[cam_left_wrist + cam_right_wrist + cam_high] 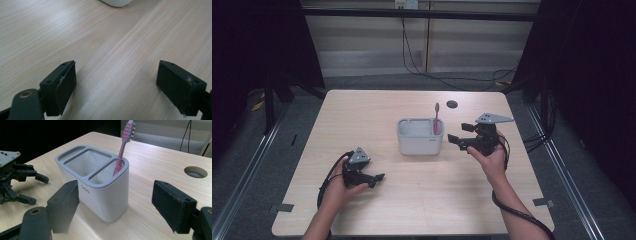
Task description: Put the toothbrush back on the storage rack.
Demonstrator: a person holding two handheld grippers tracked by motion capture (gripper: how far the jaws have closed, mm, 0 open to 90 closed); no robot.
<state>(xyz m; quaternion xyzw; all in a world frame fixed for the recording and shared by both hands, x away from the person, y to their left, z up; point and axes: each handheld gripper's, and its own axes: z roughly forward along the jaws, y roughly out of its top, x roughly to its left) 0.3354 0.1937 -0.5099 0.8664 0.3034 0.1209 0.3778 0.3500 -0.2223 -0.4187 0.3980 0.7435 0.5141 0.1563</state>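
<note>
The right gripper (460, 141), jaws spread and empty at centre frame, could clip the white plastic holder (419, 142), toppling its pink toothbrush (436, 120).

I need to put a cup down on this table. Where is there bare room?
The table is bare behind the white holder up to the round hole, along the left edge, and across the front strip between the left gripper and right gripper. It is tight only between the holder, with its pink toothbrush, and the right gripper.
</note>
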